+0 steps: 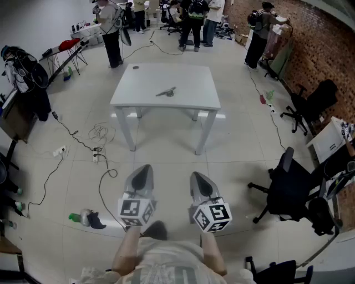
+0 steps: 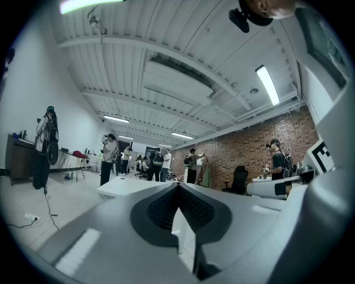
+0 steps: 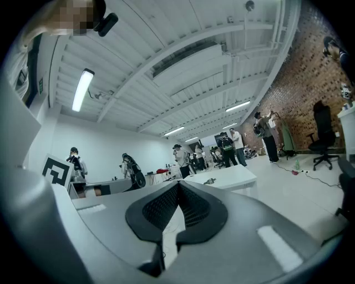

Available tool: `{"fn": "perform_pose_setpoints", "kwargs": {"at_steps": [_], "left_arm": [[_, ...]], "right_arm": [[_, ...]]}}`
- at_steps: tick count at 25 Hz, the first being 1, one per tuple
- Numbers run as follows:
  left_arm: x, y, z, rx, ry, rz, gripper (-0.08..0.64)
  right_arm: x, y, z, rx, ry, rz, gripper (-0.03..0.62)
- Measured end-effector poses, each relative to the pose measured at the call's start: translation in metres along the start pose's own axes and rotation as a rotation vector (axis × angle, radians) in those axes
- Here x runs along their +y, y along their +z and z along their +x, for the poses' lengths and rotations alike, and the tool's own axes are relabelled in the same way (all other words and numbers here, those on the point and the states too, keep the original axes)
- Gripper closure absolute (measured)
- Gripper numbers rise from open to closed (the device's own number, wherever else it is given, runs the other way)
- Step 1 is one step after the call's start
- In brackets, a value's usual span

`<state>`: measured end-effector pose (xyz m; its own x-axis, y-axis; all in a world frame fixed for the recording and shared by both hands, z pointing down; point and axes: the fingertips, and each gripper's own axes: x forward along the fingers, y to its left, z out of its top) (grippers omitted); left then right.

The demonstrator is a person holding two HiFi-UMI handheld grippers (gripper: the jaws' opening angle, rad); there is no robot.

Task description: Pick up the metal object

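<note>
Room: pale tiled floor (image 1: 66,183) spreads all around you, a brick wall (image 1: 327,50) runs down your right side, and a group of people (image 1: 194,16) stands at the far end.
Left gripper: you've got the left gripper (image 1: 142,173) low in front of your body, marker cube towards you. Its jaws are pressed together at the tips, with nothing between them.
Right gripper: the right gripper (image 1: 199,180) sits just beside the left one at about the same height. Its jaws are closed tight too, and it holds nothing.
Aim: both grippers point forward at the white table (image 1: 188,83) and are well apart from it, with open floor between.
Metal object: the metal object (image 1: 166,92) lies flat on the tabletop, near the middle and a touch to your left. Neither gripper touches it. Your right gripper view also catches it as a small dark shape on the table's top.
Table: it stands on four legs straight ahead, between you and the people. A small dark round thing (image 1: 136,67) rests near its far left corner.
Floor, left: cables (image 1: 94,136) trail beside the table's left legs, and a green bottle (image 1: 74,217) lies near your left gripper.
Floor, right: a black office chair (image 1: 288,188) stands close on your right, and a second chair (image 1: 313,100) stands near the brick wall.
</note>
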<state>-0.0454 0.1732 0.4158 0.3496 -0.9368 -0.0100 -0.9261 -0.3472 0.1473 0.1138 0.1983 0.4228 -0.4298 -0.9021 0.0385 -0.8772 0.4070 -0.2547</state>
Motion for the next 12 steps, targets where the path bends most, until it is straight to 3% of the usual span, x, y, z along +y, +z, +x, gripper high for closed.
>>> {"fn": "perform_pose_setpoints", "kwargs": {"at_steps": [7,12], "left_arm": [[0.025,-0.006,0.044,-0.021,0.004,-0.007,0.56],[0.063,-0.024,0.113,-0.04,-0.03,-0.045,0.56]], "right_arm": [[-0.015,-0.013,0.044,0.01,0.01,-0.014,0.58],[-0.04,-0.031,0.117,0.034,-0.01,-0.032,0.58]]}}
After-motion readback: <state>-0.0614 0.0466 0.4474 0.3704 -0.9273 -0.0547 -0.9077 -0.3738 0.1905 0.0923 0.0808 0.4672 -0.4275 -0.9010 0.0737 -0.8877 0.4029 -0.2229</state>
